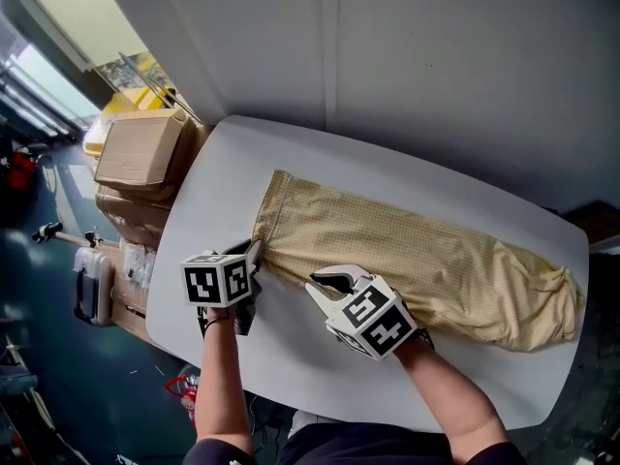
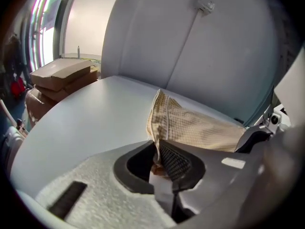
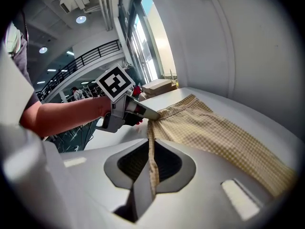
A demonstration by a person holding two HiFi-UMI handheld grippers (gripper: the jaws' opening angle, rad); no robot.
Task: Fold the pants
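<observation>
Seemingly your pants (image 1: pixel 417 260) lie halved lengthwise mid-frame, left gripper (image 1: pixel 254 252) and right gripper (image 1: pixel 327 281) each clamped on their lower edge, crosswise folds not yet made.

A white table (image 1: pixel 218 201) meets a grey wall (image 1: pixel 436 66), cardboard boxes (image 1: pixel 140 150) alongside.
</observation>
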